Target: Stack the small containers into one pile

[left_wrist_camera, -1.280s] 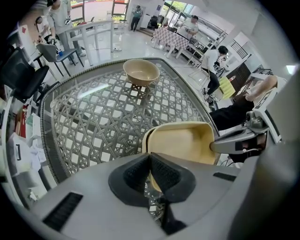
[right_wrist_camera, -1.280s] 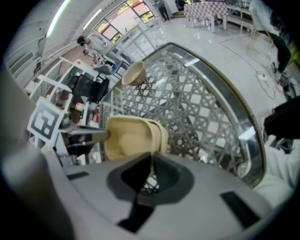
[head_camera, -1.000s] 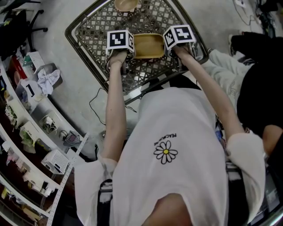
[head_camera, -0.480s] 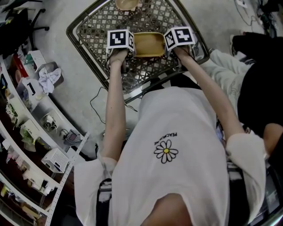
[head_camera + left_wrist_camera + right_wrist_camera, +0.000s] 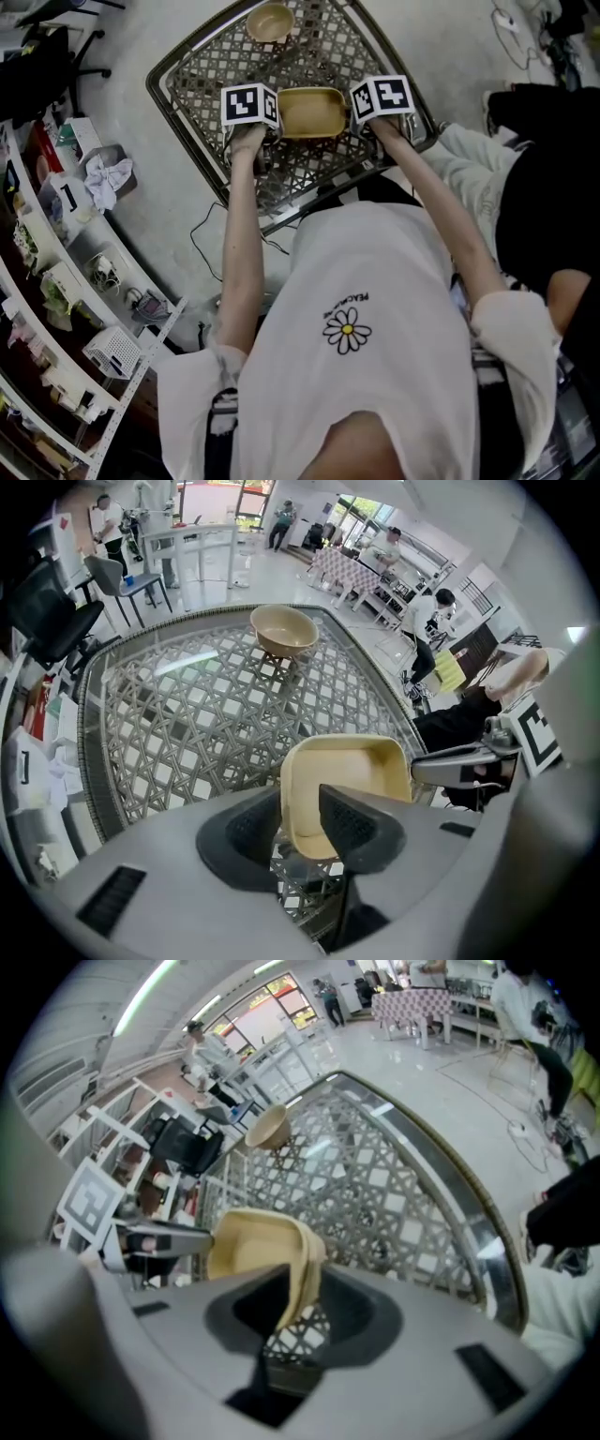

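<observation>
My left gripper (image 5: 296, 806) points down over the near edge of the table (image 5: 178, 714), a woven lattice top with a rounded rim. Its jaws have just been opening and now stand apart, with the near wall of the square container (image 5: 349, 772) between them. The right pad stands clear of that wall, inside the container. From the right, the tip of my right gripper (image 5: 439, 764) reaches the container's right rim. A round bowl (image 5: 284, 630) sits by the table's far edge, well apart from the container.
</observation>
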`<control>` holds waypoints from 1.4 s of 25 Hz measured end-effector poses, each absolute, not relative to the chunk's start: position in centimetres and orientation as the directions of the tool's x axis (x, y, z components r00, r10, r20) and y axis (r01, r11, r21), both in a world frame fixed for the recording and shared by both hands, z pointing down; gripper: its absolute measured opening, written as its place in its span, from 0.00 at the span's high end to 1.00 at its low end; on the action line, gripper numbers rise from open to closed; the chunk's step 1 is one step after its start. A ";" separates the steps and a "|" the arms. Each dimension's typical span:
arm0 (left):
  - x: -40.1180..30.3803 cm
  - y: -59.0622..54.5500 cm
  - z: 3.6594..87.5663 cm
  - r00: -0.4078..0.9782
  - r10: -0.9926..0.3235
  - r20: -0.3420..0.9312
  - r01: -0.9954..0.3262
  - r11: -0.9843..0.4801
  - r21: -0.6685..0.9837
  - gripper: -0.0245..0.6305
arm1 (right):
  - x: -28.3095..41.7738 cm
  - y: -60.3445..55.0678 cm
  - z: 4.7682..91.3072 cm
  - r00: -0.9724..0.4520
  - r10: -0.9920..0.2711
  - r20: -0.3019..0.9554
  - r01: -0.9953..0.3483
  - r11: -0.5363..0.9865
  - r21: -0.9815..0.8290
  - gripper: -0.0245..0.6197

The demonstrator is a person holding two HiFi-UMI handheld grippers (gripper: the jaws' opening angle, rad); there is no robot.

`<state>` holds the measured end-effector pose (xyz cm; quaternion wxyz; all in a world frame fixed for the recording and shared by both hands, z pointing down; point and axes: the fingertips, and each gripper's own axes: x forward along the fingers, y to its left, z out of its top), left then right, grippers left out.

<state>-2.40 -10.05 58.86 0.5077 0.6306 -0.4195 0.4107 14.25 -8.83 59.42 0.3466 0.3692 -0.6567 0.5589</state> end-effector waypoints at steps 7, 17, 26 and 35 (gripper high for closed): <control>-3.3 -12.9 54.1 0.313 -0.295 0.903 -0.950 -0.075 0.305 0.73 | 15.8 -13.6 53.0 -0.466 -0.314 0.827 -0.884 0.217 -0.415 0.81; -6.4 -16.2 37.4 0.223 -0.710 0.668 -0.955 -0.021 0.297 0.80 | 13.6 -19.4 33.5 -0.542 -0.724 0.427 -0.840 0.470 -0.270 0.89; -7.6 -12.3 17.9 0.048 -0.998 -0.028 -0.994 -0.051 0.095 0.90 | 11.0 -17.8 21.3 -0.626 -0.779 0.035 -0.775 0.617 -0.134 0.90; -8.7 -6.5 16.5 -0.170 -0.960 -0.221 -0.983 0.182 -0.033 0.92 | 5.9 -13.1 19.2 -0.733 -0.671 -0.112 -0.673 0.739 -0.026 0.90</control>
